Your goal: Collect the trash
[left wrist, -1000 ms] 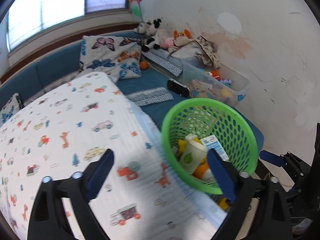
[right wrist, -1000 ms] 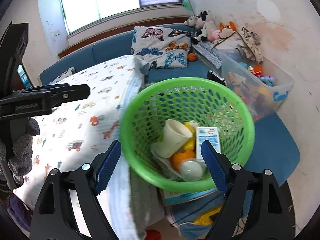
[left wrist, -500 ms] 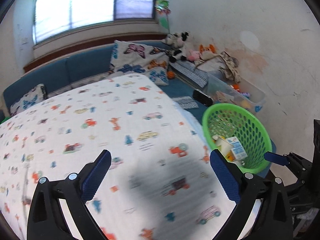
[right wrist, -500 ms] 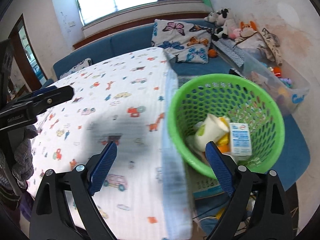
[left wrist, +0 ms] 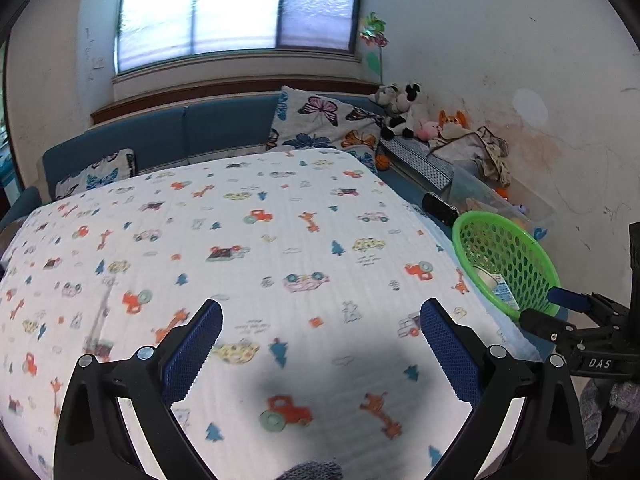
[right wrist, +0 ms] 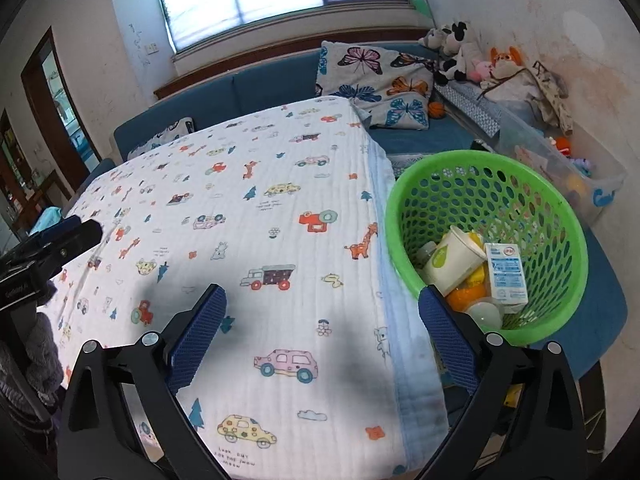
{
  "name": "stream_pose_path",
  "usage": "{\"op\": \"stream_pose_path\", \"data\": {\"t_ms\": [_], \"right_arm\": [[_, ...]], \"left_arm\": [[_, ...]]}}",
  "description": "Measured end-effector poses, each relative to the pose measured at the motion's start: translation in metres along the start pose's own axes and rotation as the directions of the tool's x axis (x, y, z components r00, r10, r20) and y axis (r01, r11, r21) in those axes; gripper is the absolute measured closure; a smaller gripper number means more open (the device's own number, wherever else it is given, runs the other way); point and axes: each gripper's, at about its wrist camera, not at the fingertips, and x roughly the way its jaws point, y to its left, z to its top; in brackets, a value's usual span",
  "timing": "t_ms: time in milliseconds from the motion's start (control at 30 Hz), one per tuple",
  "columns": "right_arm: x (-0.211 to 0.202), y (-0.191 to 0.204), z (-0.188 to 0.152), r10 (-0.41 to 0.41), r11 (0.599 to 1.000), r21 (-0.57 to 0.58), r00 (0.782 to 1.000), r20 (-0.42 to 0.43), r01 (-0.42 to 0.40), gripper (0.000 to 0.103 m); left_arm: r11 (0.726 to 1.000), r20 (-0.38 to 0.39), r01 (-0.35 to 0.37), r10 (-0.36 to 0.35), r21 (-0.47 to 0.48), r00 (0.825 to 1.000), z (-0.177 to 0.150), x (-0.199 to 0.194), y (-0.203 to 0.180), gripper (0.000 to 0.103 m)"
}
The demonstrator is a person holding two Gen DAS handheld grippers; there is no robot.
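A green perforated basket (right wrist: 560, 208) stands on a blue seat at the right of the table; it also shows in the left wrist view as the basket (left wrist: 516, 264). Inside lie a white paper cup (right wrist: 448, 260), a small milk carton (right wrist: 506, 274), an orange item and a pale lid. My right gripper (right wrist: 322, 306) hangs over the table's right edge, jaws still opening with nothing between them. My left gripper (left wrist: 320, 320) is open and empty above the patterned cloth (left wrist: 248, 248). The right gripper's tip appears in the left wrist view at the basket's near rim.
A white cloth with cars and giraffes covers the table (right wrist: 248, 216). A blue bench with butterfly pillows (right wrist: 376, 80) runs behind. Soft toys (right wrist: 460, 48) and a clear plastic bin (right wrist: 560, 168) sit along the right wall. A doorway (right wrist: 48, 92) opens at the left.
Both grippers have moved left, away from the basket and over the table. The basket now sits at the right of each view. The right jaws stand wider.
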Motion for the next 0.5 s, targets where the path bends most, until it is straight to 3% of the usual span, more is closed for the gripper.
{"op": "stream_pose_path", "data": {"t_ms": [333, 500], "right_arm": [[-0.011, 0.019, -0.005, 0.008, 1.0, -0.022, 1.0, 0.03, -0.007, 0.005], [-0.014, 0.025, -0.007, 0.016, 0.999, -0.031, 0.999, 0.035, -0.015, 0.005]], "left_arm": [[0.997, 0.032, -0.071, 0.07, 0.011, 0.997, -0.027, -0.025, 0.011, 0.007], [0.997, 0.042, -0.074, 0.074, -0.009, 0.996, -0.032, -0.033, 0.017, 0.007]]}}
